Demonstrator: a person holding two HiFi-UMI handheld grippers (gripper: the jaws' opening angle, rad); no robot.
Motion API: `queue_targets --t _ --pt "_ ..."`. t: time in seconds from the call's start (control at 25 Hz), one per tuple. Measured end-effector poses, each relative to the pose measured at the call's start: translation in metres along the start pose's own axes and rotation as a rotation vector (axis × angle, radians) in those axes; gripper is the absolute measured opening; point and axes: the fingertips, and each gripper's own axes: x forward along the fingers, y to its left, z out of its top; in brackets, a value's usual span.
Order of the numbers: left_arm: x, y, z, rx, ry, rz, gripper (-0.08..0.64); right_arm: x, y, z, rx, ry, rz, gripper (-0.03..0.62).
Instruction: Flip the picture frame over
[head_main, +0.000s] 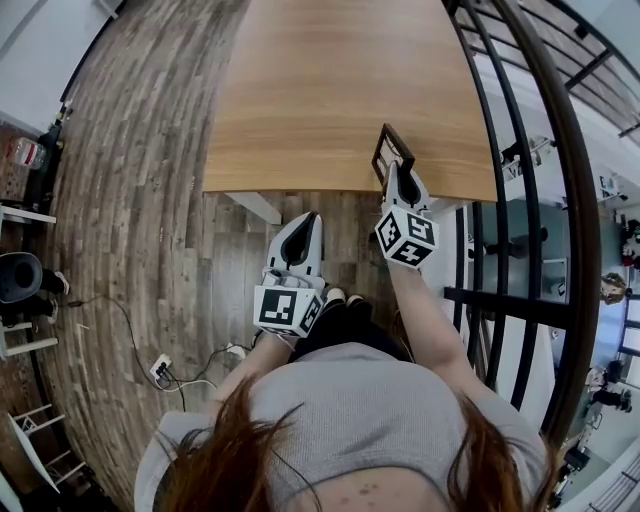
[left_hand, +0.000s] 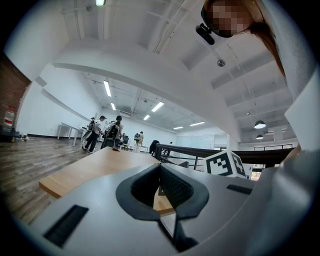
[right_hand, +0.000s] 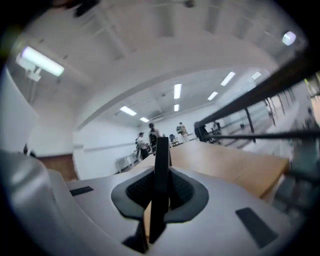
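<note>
Nearest me, at about 11 o'clock, my left gripper (head_main: 307, 220) hangs level just short of the table (head_main: 330, 90), over the wooden floor (head_main: 140, 200). Its fingers (left_hand: 175, 187) are clenched tip to tip, with nothing between them; it has no part in the work at this moment.

A little further out, at 1 o'clock, my right gripper (head_main: 398, 172) reaches over the table's near edge. Its fingers (right_hand: 182, 192) are grasping the picture frame (head_main: 392, 155) by one rim, and in the right gripper view the dark rim (right_hand: 161, 150) runs straight up between them. The frame stands on edge, by the table's near right corner. I cannot tell whether its lower edge touches the wood.

I judge the flip half done: the frame is upright, neither face down. The next move calls for rolling my wrist further the same way, lowering the frame flat with its other face up, and only then letting go, gently, since it sits near the edge.

Beyond, bare tabletop runs toward 12 o'clock. A dark railing (head_main: 520, 200) curves past at 3 o'clock.
</note>
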Motion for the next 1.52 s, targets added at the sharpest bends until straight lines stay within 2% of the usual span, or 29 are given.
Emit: queue_targets --t 0.08,0.16,0.24,0.44,0.56,0.84,1.04,1.32,1.52 --pt "0.002 -0.002 -0.001 0.001 0.005 -0.008 0.006 -0.003 -0.024 -0.002 0.304 -0.029 -0.078 0.056" --pt "0.003 -0.004 -0.002 0.003 0.010 -0.017 0.006 -0.011 -0.046 -0.007 0.506 -0.061 -0.162 0.056" --pt "0.003 -0.007 -0.002 0.005 0.016 -0.025 0.006 -0.018 -0.063 -0.014 0.638 -0.091 -0.215 0.055" --pt "0.004 -0.010 -0.007 0.016 0.033 -0.035 0.006 -0.036 -0.084 -0.049 0.966 -0.150 -0.280 0.055" --pt "0.005 -0.014 -0.009 0.023 0.041 -0.046 0.006 -0.047 -0.091 -0.070 1.117 -0.188 -0.308 0.056" --pt "0.008 -0.020 -0.018 0.038 0.077 -0.072 0.006 -0.046 -0.090 -0.103 1.263 -0.249 -0.239 0.057" --pt "0.002 -0.020 -0.030 0.045 0.118 -0.072 0.005 -0.043 -0.088 -0.127 1.267 -0.257 -0.233 0.057" --pt "0.001 -0.017 -0.036 0.047 0.138 -0.070 0.006 -0.035 -0.085 -0.128 1.265 -0.278 -0.220 0.057" --pt "0.002 -0.020 -0.036 0.045 0.136 -0.076 0.006 -0.029 -0.081 -0.127 1.204 -0.211 -0.189 0.057"
